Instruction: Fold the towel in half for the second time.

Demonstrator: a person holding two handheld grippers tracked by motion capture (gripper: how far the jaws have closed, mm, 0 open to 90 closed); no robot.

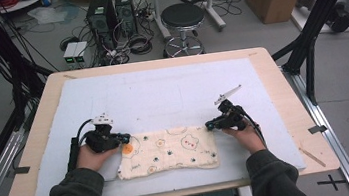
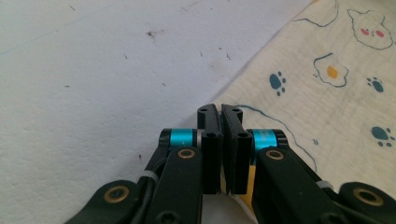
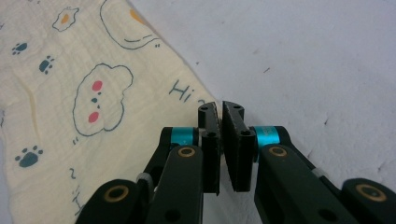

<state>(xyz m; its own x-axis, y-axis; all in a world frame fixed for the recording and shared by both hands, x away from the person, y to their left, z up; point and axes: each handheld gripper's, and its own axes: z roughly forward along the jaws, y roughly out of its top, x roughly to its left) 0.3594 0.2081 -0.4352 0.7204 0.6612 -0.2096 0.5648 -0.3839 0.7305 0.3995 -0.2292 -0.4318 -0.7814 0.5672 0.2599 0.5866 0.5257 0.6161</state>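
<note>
Right gripper (image 3: 221, 112) jaws pinched on corner of printed cloth (image 3: 70, 107); grey mat (image 3: 303, 60) beyond.

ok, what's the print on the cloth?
Cream cloth with teal paw prints, fried eggs and pink-cheeked cartoon faces; clearest in the right gripper view.

"Hi" printed in dark blue on cream cloth (image 3: 60, 93)

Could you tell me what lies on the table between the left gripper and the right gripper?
The cream printed cloth lies between them, spread flat on the white mat. In the high view the left gripper is at its far-left corner and the right gripper at its far-right corner.
</note>
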